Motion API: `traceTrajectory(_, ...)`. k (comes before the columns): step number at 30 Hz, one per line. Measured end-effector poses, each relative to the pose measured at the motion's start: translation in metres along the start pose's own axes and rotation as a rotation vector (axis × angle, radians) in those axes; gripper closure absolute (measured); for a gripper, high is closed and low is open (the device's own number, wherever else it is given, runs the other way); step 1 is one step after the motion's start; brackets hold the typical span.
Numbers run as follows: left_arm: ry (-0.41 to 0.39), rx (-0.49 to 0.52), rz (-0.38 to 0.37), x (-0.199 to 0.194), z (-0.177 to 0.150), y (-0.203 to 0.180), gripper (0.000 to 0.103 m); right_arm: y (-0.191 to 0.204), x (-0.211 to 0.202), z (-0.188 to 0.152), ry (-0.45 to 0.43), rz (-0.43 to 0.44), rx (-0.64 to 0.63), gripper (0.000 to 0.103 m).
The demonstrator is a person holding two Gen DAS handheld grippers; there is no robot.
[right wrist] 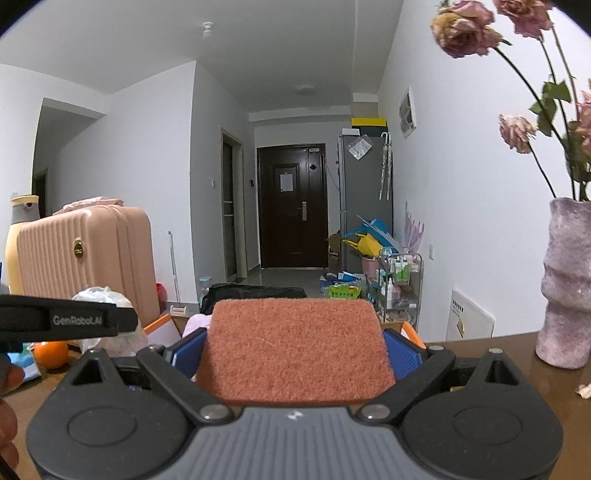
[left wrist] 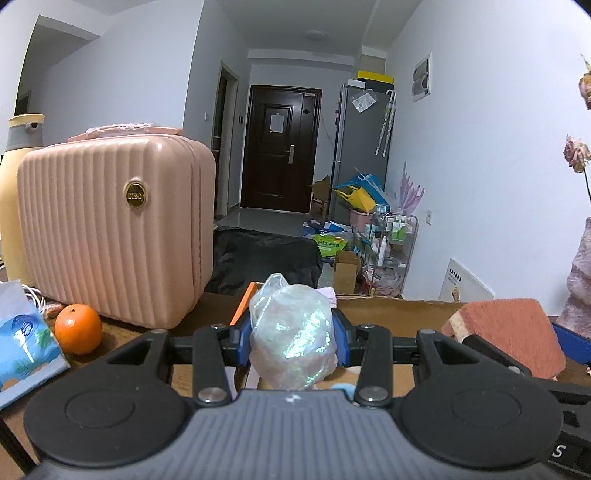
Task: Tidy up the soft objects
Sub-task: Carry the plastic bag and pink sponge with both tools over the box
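From the left wrist camera, the left gripper (left wrist: 293,338) squeezes a shiny plastic bag (left wrist: 293,334) between its blue pads; the bag is crinkly, round and full of something soft and pale. Only this view shows the blue printed pack (left wrist: 22,339) at the left edge. An orange (left wrist: 78,328) sits on the brown table (left wrist: 122,338) just in front of a pink ribbed case (left wrist: 114,232), with a tall yellow bottle (left wrist: 16,184) behind it. On the right you see the edge of the sponge (left wrist: 517,332).

From the right wrist camera, the right gripper (right wrist: 295,354) holds that sponge (right wrist: 295,350) between its blue pads. The sponge is flat, fuzzy and reddish brown on top. Only this view shows the whole bumpy purple vase (right wrist: 567,284) with dried pink roses (right wrist: 465,31), standing on the table (right wrist: 480,354) at the right. The left gripper (right wrist: 74,321) reaches in from the left, with the bag (right wrist: 107,295) behind its black finger.

Both views look down a white hallway to a dark door (right wrist: 293,206), past a grey fridge (right wrist: 364,192).
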State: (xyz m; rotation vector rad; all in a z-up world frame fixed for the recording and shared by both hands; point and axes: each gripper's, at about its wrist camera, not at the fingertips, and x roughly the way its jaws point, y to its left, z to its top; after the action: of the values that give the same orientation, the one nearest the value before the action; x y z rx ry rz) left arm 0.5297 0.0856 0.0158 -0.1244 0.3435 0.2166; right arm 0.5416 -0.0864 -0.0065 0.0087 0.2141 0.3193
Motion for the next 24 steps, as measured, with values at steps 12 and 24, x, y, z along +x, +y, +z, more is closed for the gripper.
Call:
traceTrajectory(12,0.011,0.027,0.018,0.026,0.001,-0.001,0.060,0.009,0.029,0.006,-0.019,-0.008,-0.061,0.005)
traceTrajectory(24,0.038,0.050,0.035,0.037,-0.003,-0.001,0.057,0.019,0.047,0.004,0.023,-0.017,-0.132,0.005)
